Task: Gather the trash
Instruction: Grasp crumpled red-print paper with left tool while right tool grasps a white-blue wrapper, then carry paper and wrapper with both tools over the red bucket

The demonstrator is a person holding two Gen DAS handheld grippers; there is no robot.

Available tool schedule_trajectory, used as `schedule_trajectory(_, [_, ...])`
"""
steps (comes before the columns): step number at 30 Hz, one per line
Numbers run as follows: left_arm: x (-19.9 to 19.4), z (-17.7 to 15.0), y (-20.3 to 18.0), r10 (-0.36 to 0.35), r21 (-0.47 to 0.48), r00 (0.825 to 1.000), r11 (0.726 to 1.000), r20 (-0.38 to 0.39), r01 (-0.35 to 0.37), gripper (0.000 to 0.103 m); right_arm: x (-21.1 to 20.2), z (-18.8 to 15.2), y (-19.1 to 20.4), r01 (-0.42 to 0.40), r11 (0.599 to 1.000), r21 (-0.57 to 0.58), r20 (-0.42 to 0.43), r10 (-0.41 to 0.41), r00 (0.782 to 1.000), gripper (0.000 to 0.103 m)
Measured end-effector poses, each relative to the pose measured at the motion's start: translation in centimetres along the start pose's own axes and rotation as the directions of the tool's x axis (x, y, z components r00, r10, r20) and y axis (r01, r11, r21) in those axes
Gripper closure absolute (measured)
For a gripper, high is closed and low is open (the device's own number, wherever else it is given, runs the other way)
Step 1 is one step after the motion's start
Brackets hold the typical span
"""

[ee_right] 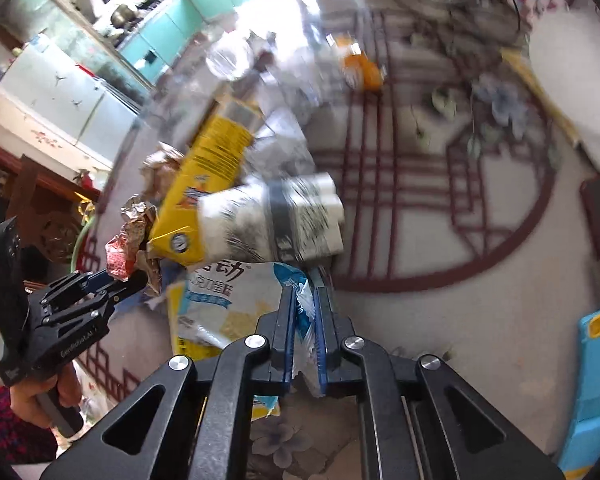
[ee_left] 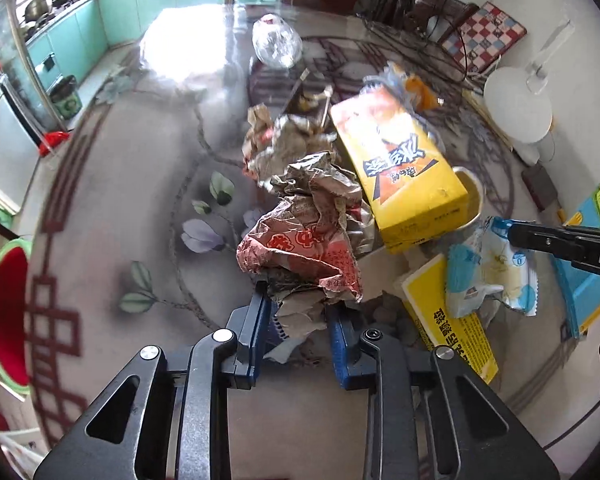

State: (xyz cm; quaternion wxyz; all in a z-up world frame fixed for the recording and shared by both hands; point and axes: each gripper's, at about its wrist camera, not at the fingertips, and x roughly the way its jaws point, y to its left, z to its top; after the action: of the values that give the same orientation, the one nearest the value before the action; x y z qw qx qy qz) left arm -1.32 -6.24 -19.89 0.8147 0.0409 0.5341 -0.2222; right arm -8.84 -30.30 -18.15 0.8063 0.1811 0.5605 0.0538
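Note:
A crumpled red and grey paper wad (ee_left: 300,248) lies on the flowered glass table (ee_left: 100,240). My left gripper (ee_left: 300,308) is shut on its lower edge. A blue and white snack wrapper (ee_left: 488,268) hangs at the right, with my right gripper (ee_left: 514,236) shut on its top. In the right wrist view the right gripper (ee_right: 305,312) pinches the edge of that wrapper (ee_right: 232,300) between its blue pads. At the left of that view the left gripper (ee_right: 134,276) holds the paper wad (ee_right: 130,240).
A yellow carton (ee_left: 400,168) leans on a cup behind the wad. A flat yellow packet (ee_left: 452,320), an orange wrapper (ee_left: 416,88) and a clear plastic bag (ee_left: 278,42) lie around. A red basin (ee_left: 4,316) stands at the left, a white lamp base (ee_left: 518,104) at the right.

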Motion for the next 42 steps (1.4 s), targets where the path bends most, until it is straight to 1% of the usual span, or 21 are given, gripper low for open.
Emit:
schedule_trajectory(3, [-1.9, 0.4, 0.8, 0.005, -0.018, 0.999, 1.0, 0.047, -0.004, 0.077, -2.4, 0.6, 1.0, -0.021, 1.0, -0.02, 0.051, 0.022, 0.998, 0.099])
schedule_trajectory(6, [-4.8, 0.8, 1.7, 0.041, -0.011, 0.995, 0.999, 0.095, -0.04, 0.077, -5.2, 1.3, 2.3, -0.034, 0.998, -0.051, 0.119, 0.04, 0.992, 0.1])
schedule_trajectory(8, [-6.4, 1.2, 2.1, 0.065, -0.018, 0.991, 0.998, 0.121, -0.063, 0.077, -7.1, 1.9, 3.8, -0.045, 0.996, -0.077, 0.171, 0.058, 0.984, 0.1])
schedule_trajectory(12, [-8.4, 3.0, 2.8, 0.145, -0.048, 0.974, 0.989, 0.176, -0.138, 0.077, -10.3, 3.2, 8.0, -0.019, 0.987, -0.162, 0.272, 0.063, 0.96, 0.1])
schedule_trajectory(13, [-8.4, 3.7, 2.8, 0.157, -0.058, 0.97, 0.987, 0.186, -0.149, 0.077, -10.7, 3.5, 9.0, -0.018, 0.983, -0.182, 0.286, 0.07, 0.956, 0.1])
schedule_trajectory(16, [-9.5, 4.3, 3.8, 0.193, -0.106, 0.957, 0.979, 0.215, -0.173, 0.077, -11.3, 4.5, 12.5, 0.008, 0.969, -0.247, 0.318, 0.073, 0.945, 0.1])
schedule_trajectory(18, [-10.2, 4.4, 4.8, 0.209, -0.133, 0.951, 0.974, 0.23, -0.182, 0.077, -11.3, 5.1, 15.1, 0.032, 0.957, -0.288, 0.333, 0.069, 0.94, 0.1])
schedule_trajectory(22, [-11.3, 4.2, 7.4, 0.249, -0.189, 0.937, 0.96, 0.245, -0.206, 0.077, -10.8, 5.7, 20.2, 0.049, 0.936, -0.348, 0.338, 0.076, 0.938, 0.1])
schedule_trajectory(26, [-12.4, 3.9, 10.4, 0.269, -0.229, 0.929, 0.95, 0.254, -0.212, 0.077, -8.9, 5.8, 25.3, 0.082, 0.912, -0.403, 0.342, 0.066, 0.937, 0.1])
schedule_trajectory(36, [-14.3, 3.2, 18.7, 0.309, -0.284, 0.919, 0.929, 0.244, -0.237, 0.077, -4.1, 6.6, 37.3, 0.131, 0.87, -0.476, 0.341, 0.045, 0.939, 0.1])
schedule_trajectory(39, [-14.4, 2.8, 21.7, 0.315, -0.305, 0.921, 0.922, 0.23, -0.239, 0.077, -2.5, 6.7, 40.6, 0.127, 0.861, -0.492, 0.329, 0.048, 0.943, 0.1])
schedule_trajectory(42, [-14.5, 2.2, 23.9, 0.322, -0.326, 0.922, 0.913, 0.212, -0.244, 0.077, -1.0, 6.9, 43.3, 0.115, 0.852, -0.511, 0.31, 0.058, 0.949, 0.1])
